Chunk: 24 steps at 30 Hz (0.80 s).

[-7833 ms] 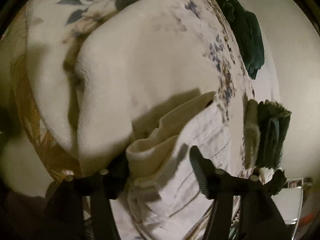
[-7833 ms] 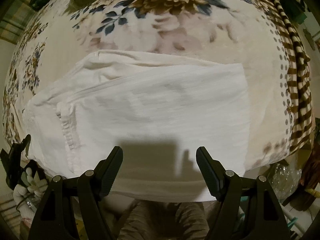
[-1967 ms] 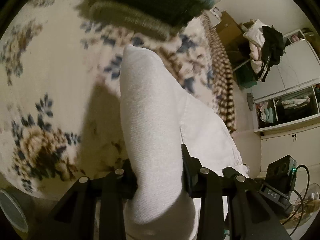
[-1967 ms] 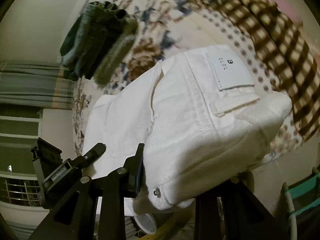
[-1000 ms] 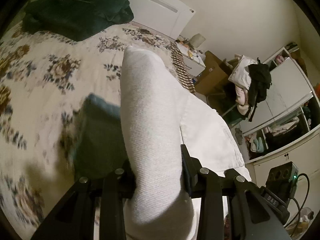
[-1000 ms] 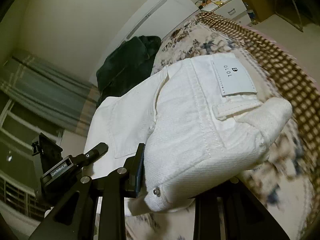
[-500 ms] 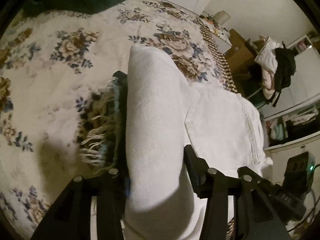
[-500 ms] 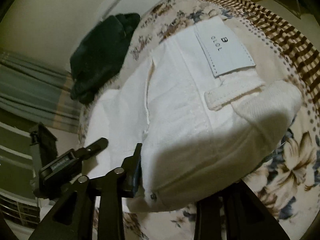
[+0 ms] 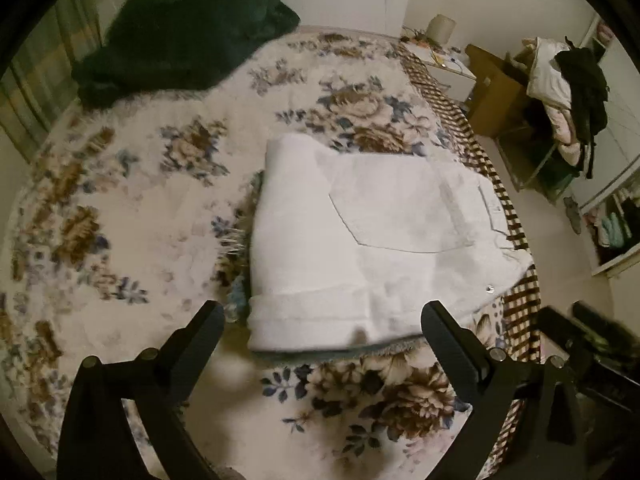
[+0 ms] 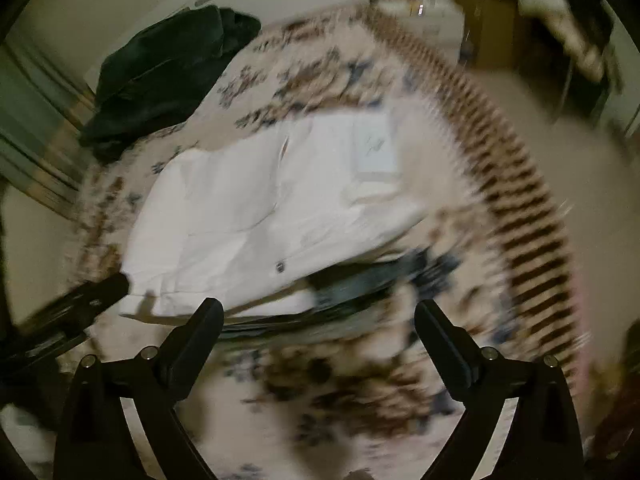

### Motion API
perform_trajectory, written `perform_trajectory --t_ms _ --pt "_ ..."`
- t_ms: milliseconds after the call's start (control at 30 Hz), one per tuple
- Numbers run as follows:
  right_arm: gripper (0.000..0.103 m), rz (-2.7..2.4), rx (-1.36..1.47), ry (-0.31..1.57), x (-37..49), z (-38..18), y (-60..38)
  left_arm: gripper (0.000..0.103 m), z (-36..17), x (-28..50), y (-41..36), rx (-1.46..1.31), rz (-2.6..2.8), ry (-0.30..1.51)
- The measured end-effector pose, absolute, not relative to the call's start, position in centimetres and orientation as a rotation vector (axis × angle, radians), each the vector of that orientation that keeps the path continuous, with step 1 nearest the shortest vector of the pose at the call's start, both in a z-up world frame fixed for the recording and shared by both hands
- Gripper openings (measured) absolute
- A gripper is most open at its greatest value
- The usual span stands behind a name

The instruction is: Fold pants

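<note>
The white pants lie folded in a compact rectangle on the floral bedspread, on top of another folded dark, fringed garment whose edges peek out. Back pocket and waistband face up. They also show, blurred, in the right wrist view. My left gripper is open and empty, just in front of the pants' near edge. My right gripper is open and empty, in front of the stack; the left gripper's body shows at its left.
A dark green blanket is heaped at the bed's far left by the headboard. A brown checked bed edge runs along the right. A nightstand, cardboard box and a clothes-laden chair stand to the right.
Both grippers have opened and let go of the folded pants, which now rest on the dark garment on the bed. Both grippers have drawn back from the stack.
</note>
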State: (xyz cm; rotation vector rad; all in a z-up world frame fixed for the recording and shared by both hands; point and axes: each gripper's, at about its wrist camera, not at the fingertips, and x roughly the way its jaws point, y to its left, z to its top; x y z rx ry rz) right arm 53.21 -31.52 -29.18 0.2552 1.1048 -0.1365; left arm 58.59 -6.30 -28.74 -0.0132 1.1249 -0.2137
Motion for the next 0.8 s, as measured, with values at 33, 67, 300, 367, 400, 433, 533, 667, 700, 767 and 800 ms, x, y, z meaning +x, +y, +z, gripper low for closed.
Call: perform_trajectory --t_ms 33,67,300,367,400,433,533,667,700,767,800 --pt "0.101 -0.159 0.217 1.081 52.8 -27.9 -31.4 0.100 -28.0 58.1 -6.4 -0.011 -0.210 1.116" --pt "0.101 -0.169 0.195 1.063 52.2 -26.7 -31.2 0.100 -27.2 57.6 -6.6 -0.008 -0.200 1.107" --pt "0.101 -0.182 0.092 0.967 46.9 -18.8 -29.7 0.100 -19.6 51.5 -7.5 -0.002 -0.115 1.009" --pt "0.101 -0.172 0.078 0.949 45.0 -16.5 -29.2 0.100 -17.6 49.5 -7.6 -0.016 -0.105 0.994" --pt "0.101 -0.166 0.076 0.942 44.0 -15.4 -29.1 0.100 -16.3 48.1 -7.8 -0.017 -0.101 0.985" --pt "0.101 -0.155 0.078 0.932 42.7 -14.2 -29.0 0.100 -15.4 47.0 -8.0 -0.014 -0.094 0.975" --pt "0.101 -0.150 0.076 0.888 38.7 -10.5 -28.9 0.100 -12.2 43.2 -8.6 -0.008 -0.087 0.936" --pt "0.102 -0.136 0.069 0.844 33.2 -5.4 -29.0 0.100 -7.8 38.2 -9.3 0.004 -0.074 0.868" --pt "0.102 -0.129 0.067 0.829 31.6 -3.9 -29.2 0.100 -7.1 37.4 -9.3 0.007 -0.067 0.856" --pt "0.102 -0.121 0.057 0.795 28.8 -1.5 -29.2 0.100 -5.6 35.2 -9.4 -0.001 -0.057 0.831" --pt "0.102 -0.121 0.053 0.777 27.3 -0.2 -29.3 0.100 -4.7 33.9 -9.5 -0.002 -0.048 0.819"
